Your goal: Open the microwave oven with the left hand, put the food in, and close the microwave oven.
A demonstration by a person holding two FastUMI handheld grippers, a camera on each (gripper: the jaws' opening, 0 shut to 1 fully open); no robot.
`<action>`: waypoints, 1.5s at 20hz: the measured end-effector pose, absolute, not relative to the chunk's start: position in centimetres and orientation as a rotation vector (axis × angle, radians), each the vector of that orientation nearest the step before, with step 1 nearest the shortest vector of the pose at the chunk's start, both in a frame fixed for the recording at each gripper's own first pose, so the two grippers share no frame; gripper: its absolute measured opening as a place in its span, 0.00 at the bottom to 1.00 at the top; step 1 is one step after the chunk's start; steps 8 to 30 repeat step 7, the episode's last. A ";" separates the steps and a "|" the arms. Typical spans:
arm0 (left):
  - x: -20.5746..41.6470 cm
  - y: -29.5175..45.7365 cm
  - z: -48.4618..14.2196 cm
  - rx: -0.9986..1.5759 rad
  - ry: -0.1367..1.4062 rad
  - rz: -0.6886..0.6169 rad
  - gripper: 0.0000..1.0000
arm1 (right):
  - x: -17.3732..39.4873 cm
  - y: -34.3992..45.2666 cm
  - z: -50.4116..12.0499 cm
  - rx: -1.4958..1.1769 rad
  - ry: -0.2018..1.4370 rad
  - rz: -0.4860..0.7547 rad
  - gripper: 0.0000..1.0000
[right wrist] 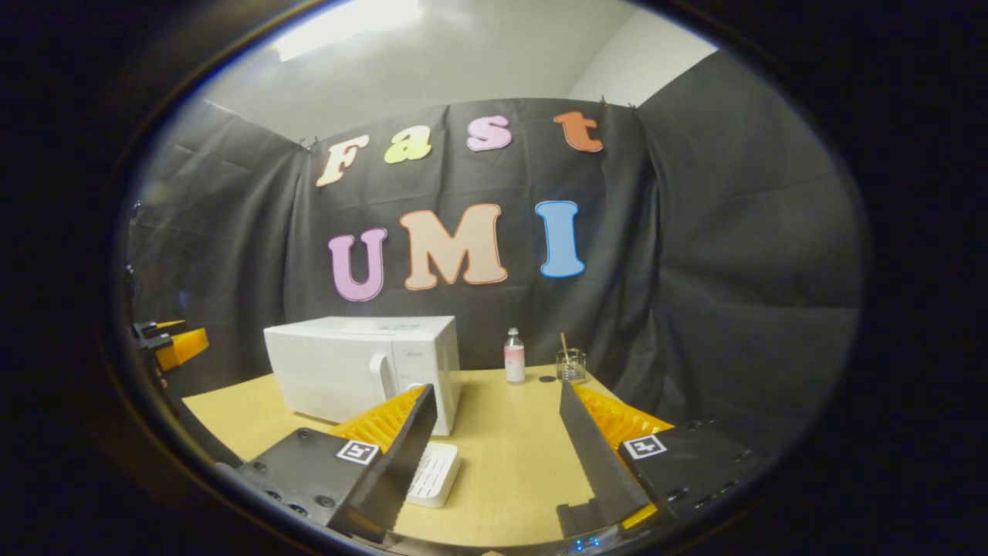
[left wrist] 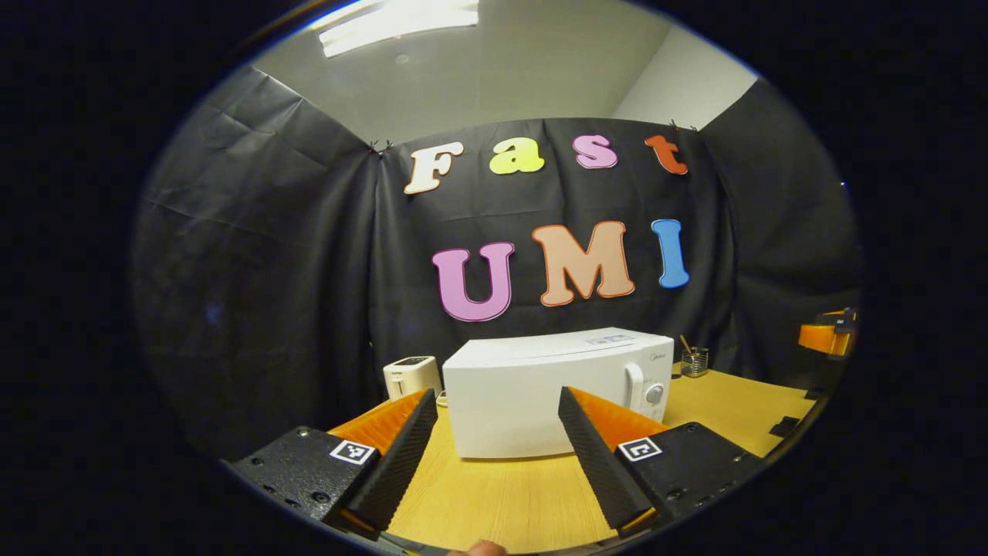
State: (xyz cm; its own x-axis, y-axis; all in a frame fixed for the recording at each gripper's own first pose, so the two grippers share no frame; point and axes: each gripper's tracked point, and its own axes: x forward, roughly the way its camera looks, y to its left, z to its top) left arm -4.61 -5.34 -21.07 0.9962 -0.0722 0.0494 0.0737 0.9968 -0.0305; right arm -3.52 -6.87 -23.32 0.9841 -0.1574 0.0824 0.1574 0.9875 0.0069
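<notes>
Both the left gripper (left wrist: 494,444) and the right gripper (right wrist: 494,455) are held level above the light wooden table (right wrist: 509,463), fingers spread wide and empty, facing the closed boxy white microwave oven (left wrist: 552,390) standing there.

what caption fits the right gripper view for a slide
Open right tool hovers over a wooden table, facing a closed white microwave oven, with a small clear bottle behind.
</notes>
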 end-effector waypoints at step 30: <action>-6.1 -2.1 -23.3 -0.033 -0.022 -0.034 0.98 | -3.5 -6.0 -22.7 -0.012 -0.109 -0.157 0.92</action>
